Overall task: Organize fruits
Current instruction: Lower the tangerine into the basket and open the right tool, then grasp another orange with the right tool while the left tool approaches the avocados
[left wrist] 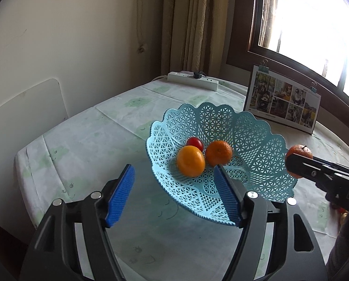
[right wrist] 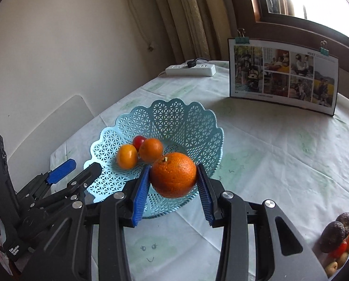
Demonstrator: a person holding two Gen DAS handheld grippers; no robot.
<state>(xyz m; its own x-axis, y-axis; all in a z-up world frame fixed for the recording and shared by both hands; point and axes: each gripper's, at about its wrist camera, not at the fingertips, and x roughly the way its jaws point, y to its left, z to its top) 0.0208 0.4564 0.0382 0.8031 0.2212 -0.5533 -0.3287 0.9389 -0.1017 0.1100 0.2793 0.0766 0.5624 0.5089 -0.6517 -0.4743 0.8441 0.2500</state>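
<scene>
Standing at the near edge of the table, the left gripper hangs with its blue pads spread wide and nothing between them, parked at the near-left rim of the pale blue lattice basket. Inside the basket sit three fruits: a smooth yellow-orange one nearest the left gripper, a darker mandarin touching it on the right, and a small red tomato tucked behind the pair.

Further right, the right gripper is clamped on a large orange, one pad on each flank, stem nub pointing up. That fruit hangs over the basket's near-right rim, above the lattice rather than resting on it as far as I can judge, with the three fruits ahead and to the left of it. It is round, so no long axis matters; what counts is that the free floor of the bowl lies forward and a little left of the held orange, beside the mandarin. The right hand is plainly the one placed to set it down; the left is close but idle. The skin looks deep orange, pebbled and firm.

Far right, at the table's near corner, a small heap of fruit waits well apart from the basket: two dark wrinkled pieces, an orange one, a red one and some small tan ones.
</scene>
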